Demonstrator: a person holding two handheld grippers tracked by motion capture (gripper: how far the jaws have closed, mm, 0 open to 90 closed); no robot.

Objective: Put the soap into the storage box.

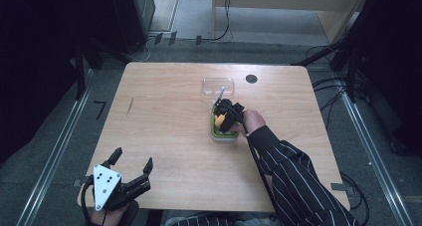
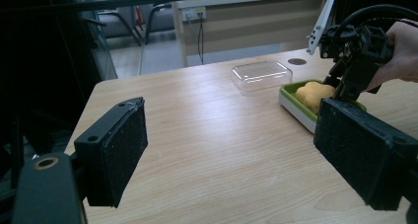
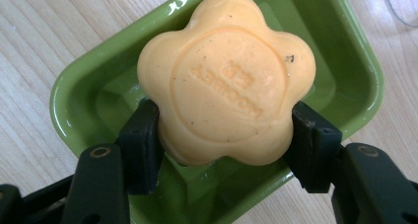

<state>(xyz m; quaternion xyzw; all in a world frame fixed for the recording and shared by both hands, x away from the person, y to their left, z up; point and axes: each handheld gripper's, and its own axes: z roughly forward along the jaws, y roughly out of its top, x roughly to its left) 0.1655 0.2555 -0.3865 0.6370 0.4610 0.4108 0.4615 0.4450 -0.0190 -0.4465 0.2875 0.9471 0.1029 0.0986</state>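
An orange flower-shaped soap [image 3: 226, 81] sits between the two jaws of my right gripper [image 3: 224, 130], which is shut on its sides. The soap is inside the hollow of a green soap dish [image 3: 74, 105]; whether it rests on the bottom I cannot tell. In the high view the dish [image 1: 217, 135] lies right of the table's middle, with the right gripper [image 1: 226, 117] tilted down into it and the soap [image 1: 219, 119] just visible. My left gripper [image 1: 133, 160] stands open over the table's front left corner, nothing between its pads [image 2: 118, 150].
A clear plastic lid [image 1: 218, 85] lies just beyond the dish. A small black disc [image 1: 251, 78] is set in the wooden table [image 1: 164, 116] near its far edge. Cables run across the floor around the table.
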